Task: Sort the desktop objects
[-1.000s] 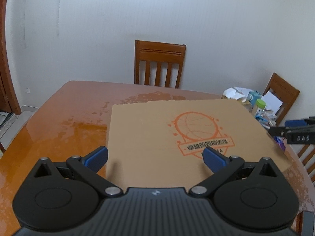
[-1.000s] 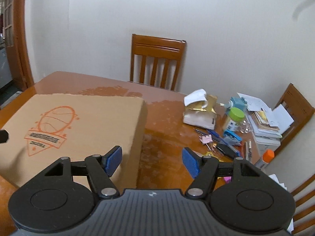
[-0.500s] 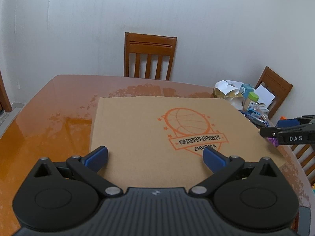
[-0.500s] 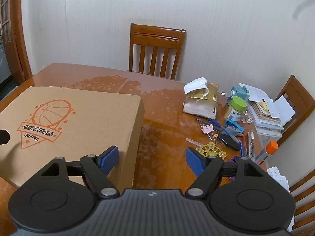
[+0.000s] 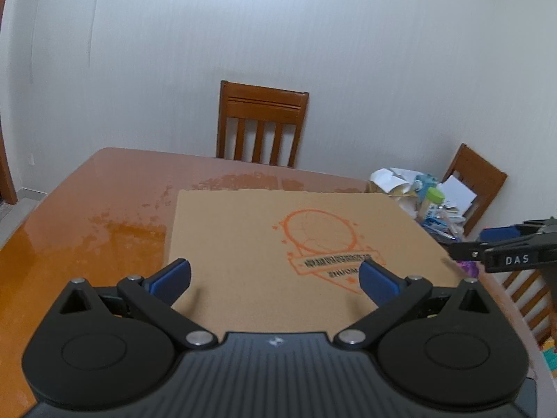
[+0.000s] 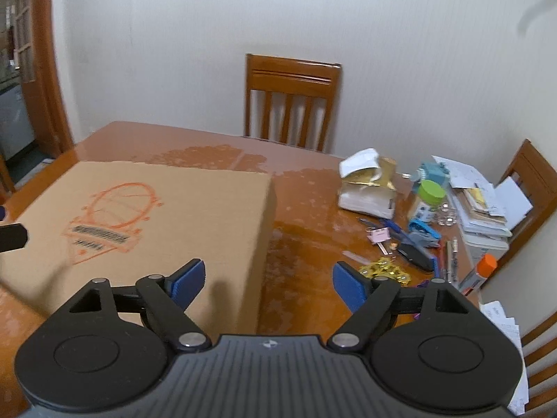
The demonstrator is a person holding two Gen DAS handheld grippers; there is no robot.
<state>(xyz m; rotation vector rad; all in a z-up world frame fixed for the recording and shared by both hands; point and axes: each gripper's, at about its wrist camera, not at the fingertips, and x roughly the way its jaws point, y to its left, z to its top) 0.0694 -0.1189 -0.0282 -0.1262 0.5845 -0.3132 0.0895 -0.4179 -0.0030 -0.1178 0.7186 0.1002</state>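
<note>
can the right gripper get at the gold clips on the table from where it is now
Probably yes. The right gripper is open with nothing between its pads; its jaws have just been opening. The gold clips lie on bare table just ahead of its right finger, clear of the cardboard box.

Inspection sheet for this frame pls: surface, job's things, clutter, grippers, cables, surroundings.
Surface: glossy brown wooden table, patchy sheen on its top.
Job's things: small desktop items in a heap at the table's right: green-lidded jar, blue stapler, pink binder clip, pens, gold trinket, orange-capped tube.
Clutter: large flat cardboard box with orange basketball print; torn white and gold bag; stack of papers.
Grippers: left gripper open, over the box's near edge; right gripper open, jaws have just been opening, nothing between them.
Cables: nothing seen.
Surroundings: white wall, wooden chair behind the table, second chair at right, doorway at left.
</note>
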